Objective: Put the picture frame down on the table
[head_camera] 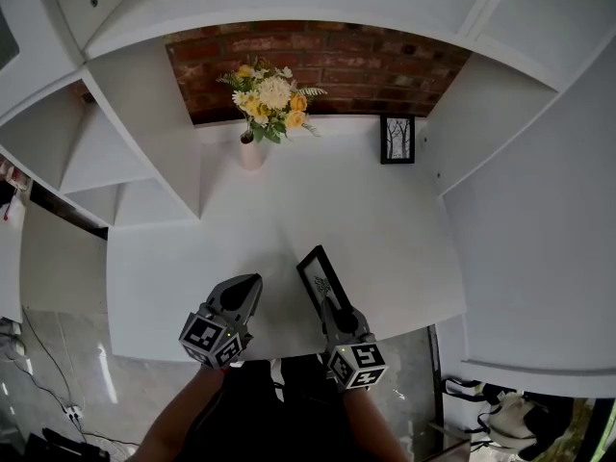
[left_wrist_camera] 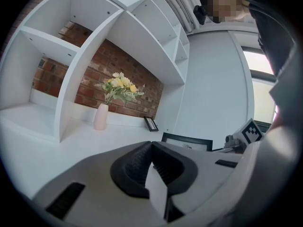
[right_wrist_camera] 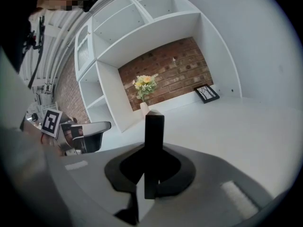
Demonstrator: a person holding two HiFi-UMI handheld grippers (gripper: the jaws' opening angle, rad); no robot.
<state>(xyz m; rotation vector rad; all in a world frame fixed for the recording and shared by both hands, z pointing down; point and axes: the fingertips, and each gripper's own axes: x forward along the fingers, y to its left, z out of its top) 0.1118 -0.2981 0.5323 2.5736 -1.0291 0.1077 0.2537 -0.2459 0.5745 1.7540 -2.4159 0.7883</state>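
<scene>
A black picture frame with a pale print is held by its near end in my right gripper, which is shut on it. It stands tilted over the front of the white table; whether it touches the top I cannot tell. In the right gripper view the picture frame shows edge-on, rising from between the jaws. My left gripper hovers just left of it, shut and holding nothing. From the left gripper view, the picture frame lies to the right, beyond the closed jaws.
A pink vase of yellow and white flowers stands at the back by the brick wall. A second small black frame leans at the back right. White shelf units flank the table on both sides.
</scene>
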